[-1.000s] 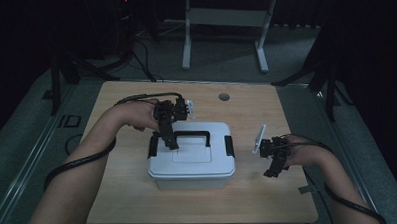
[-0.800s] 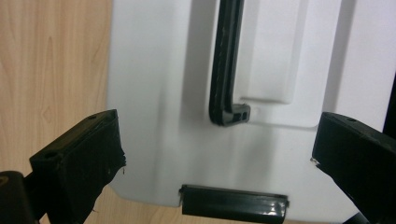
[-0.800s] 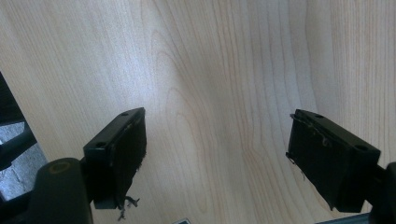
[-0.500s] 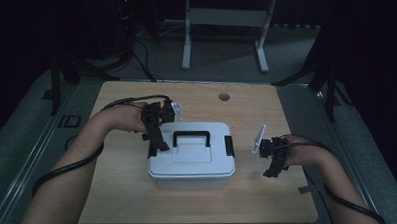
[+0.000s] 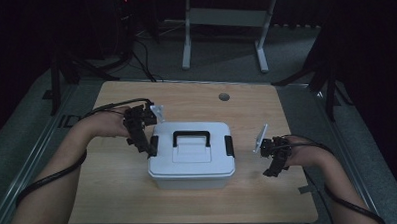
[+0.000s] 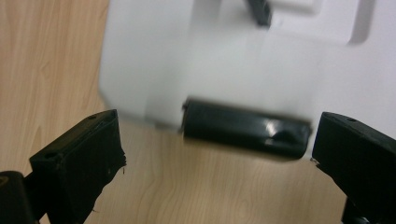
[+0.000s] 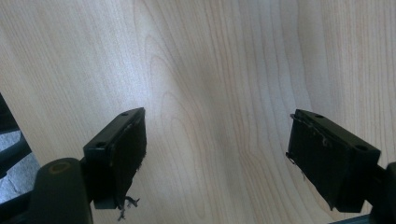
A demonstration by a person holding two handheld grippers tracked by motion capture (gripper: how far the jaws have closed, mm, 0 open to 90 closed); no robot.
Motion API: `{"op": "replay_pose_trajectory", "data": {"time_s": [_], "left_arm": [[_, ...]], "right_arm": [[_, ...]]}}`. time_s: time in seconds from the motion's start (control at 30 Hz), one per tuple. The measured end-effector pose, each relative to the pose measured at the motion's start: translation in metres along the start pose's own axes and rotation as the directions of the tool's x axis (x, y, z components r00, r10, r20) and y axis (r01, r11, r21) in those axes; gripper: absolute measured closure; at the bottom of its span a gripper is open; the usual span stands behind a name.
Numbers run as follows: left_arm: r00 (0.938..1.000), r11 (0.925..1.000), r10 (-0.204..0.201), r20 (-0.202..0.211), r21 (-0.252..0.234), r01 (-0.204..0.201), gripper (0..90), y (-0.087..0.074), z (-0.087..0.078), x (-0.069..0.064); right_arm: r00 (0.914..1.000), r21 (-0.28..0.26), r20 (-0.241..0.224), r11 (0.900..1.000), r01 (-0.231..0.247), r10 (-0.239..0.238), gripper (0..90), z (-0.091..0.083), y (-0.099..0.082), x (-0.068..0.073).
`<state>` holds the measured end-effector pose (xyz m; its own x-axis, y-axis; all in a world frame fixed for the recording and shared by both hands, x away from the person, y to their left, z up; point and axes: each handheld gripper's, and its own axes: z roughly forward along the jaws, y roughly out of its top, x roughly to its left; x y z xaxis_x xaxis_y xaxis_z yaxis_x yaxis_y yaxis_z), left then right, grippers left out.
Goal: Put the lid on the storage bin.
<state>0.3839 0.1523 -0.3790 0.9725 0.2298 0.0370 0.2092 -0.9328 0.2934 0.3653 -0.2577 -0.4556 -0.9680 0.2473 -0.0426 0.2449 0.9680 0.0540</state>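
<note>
A white lidded box (image 5: 192, 157) with a black carry handle (image 5: 191, 137) and a black latch on each end stands mid-table. My left gripper (image 5: 149, 151) hovers at the box's left end, open, its jaws straddling the left latch (image 5: 154, 145). In the left gripper view that black latch (image 6: 246, 129) lies between the wide-apart jaws without touching them, against the white box (image 6: 224, 60). My right gripper (image 5: 271, 171) hangs to the right of the box, open, over bare wood. Nothing sits between its fingers (image 7: 117, 154).
The light wooden table (image 5: 139, 204) has a round cable hole (image 5: 224, 97) near its far edge. The right latch (image 5: 229, 146) faces my right gripper. Cables trail from both grippers along the forearms. A metal stand (image 5: 223, 21) is on the floor beyond the table.
My left gripper has moved from above the lid's handle leftward and down to the box's left end, now around the left latch. The right gripper has stayed put.
</note>
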Motion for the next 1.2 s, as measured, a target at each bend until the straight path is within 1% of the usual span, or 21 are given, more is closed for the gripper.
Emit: {"op": "replay_pose_trajectory", "data": {"time_s": [0.03,0.1,0.13,0.17,0.2,0.27,0.33,0.4,0.47,0.53,0.57,0.63,0.67,0.7,0.73,0.8,0.83,0.97,1.03,1.07,1.2], "left_arm": [[0.9998,0.9999,-0.016,0.007,-0.002,0.016,1.3,-0.005,0.000,0.001],[0.9997,0.9997,-0.025,-0.005,-0.008,0.025,1.3,-0.014,0.000,0.001],[0.9993,0.9992,-0.038,0.006,-0.008,0.038,1.3,-0.019,0.000,0.002],[0.9989,0.9989,-0.046,0.008,-0.013,0.046,1.3,-0.023,0.000,0.002],[0.9989,0.9987,-0.046,0.006,-0.020,0.046,1.3,-0.027,0.000,0.002],[0.9977,0.9975,-0.067,0.011,-0.019,0.068,1.3,-0.035,0.001,0.002],[0.9976,0.9974,-0.069,-0.003,-0.018,0.069,1.3,-0.042,0.002,0.002],[0.9959,0.9954,-0.090,0.007,-0.032,0.090,1.3,-0.048,0.003,0.003],[0.9954,0.9947,-0.096,0.000,-0.036,0.096,1.3,-0.054,0.005,0.003],[0.9938,0.9926,-0.111,0.003,-0.050,0.111,1.3,-0.062,0.008,0.003],[0.9938,0.9926,-0.111,0.003,-0.050,0.111,1.3,-0.062,0.008,0.003],[0.9923,0.9908,-0.123,0.012,-0.054,0.124,1.3,-0.067,0.011,0.003],[0.9916,0.9904,-0.129,0.011,-0.049,0.129,1.3,-0.071,0.014,0.003],[0.9916,0.9904,-0.129,0.011,-0.049,0.129,1.3,-0.071,0.014,0.003],[0.9908,0.9899,-0.135,0.006,-0.042,0.135,1.3,-0.075,0.017,0.003],[0.9908,0.9899,-0.135,0.006,-0.042,0.135,1.3,-0.075,0.017,0.003],[0.9885,0.9867,-0.151,0.009,-0.059,0.151,1.3,-0.083,0.020,0.001],[0.9869,0.9849,-0.161,0.016,-0.062,0.161,1.3,-0.088,0.021,0.000],[0.9866,0.9850,-0.163,0.010,-0.056,0.163,1.3,-0.095,0.022,-0.001],[0.9853,0.9837,-0.170,0.019,-0.057,0.171,1.3,-0.098,0.022,-0.001],[0.9814,0.9786,-0.191,0.024,-0.075,0.192,1.3,-0.109,0.025,-0.002]], "right_arm": [[1.0000,-0.003,0.002,1.0000,-0.002,0.002,19.0,0.000,0.000,0.000],[1.0000,-0.002,0.004,1.0000,-0.001,0.001,19.0,0.000,-0.001,0.000],[1.0000,-0.004,0.004,1.0000,-0.003,0.003,19.0,0.000,-0.001,0.000],[1.0000,-0.004,0.005,1.0000,-0.005,0.005,19.0,0.000,-0.002,-0.001],[1.0000,-0.004,0.006,1.0000,-0.006,0.006,19.0,0.000,-0.002,-0.001],[0.9999,-0.006,0.002,0.9999,-0.012,0.012,19.0,0.000,-0.002,-0.001],[0.9999,-0.005,0.003,0.9999,-0.012,0.012,19.0,0.001,-0.002,-0.002],[0.9999,-0.012,0.003,0.9999,-0.012,0.012,19.0,0.001,-0.002,-0.002],[0.9999,-0.017,0.005,0.9997,-0.016,0.016,19.0,0.002,-0.003,-0.002],[0.9997,-0.023,0.002,0.9994,-0.025,0.025,19.0,0.003,-0.004,-0.002],[0.9997,-0.023,0.002,0.9994,-0.025,0.025,19.0,0.003,-0.004,-0.002],[0.9995,-0.019,-0.001,0.9994,-0.030,0.030,19.0,0.005,-0.007,-0.002],[0.9994,-0.018,-0.001,0.9992,-0.034,0.034,19.0,0.005,-0.007,-0.002],[0.9994,-0.018,-0.001,0.9992,-0.034,0.034,19.0,0.005,-0.007,-0.002],[0.9991,-0.020,-0.001,0.9989,-0.041,0.041,19.0,0.005,-0.008,-0.003],[0.9991,-0.023,0.000,0.9989,-0.042,0.042,19.0,0.005,-0.009,-0.003],[0.9986,-0.039,0.007,0.9978,-0.052,0.053,18.9,0.005,-0.011,-0.003],[0.9981,-0.049,0.011,0.9970,-0.061,0.061,18.9,0.005,-0.013,-0.003],[0.9976,-0.051,0.008,0.9964,-0.068,0.068,18.9,0.007,-0.016,-0.003],[0.9975,-0.051,0.008,0.9962,-0.070,0.071,18.9,0.008,-0.017,-0.003],[0.9960,-0.059,0.005,0.9943,-0.089,0.089,18.9,0.009,-0.022,-0.003]]}}
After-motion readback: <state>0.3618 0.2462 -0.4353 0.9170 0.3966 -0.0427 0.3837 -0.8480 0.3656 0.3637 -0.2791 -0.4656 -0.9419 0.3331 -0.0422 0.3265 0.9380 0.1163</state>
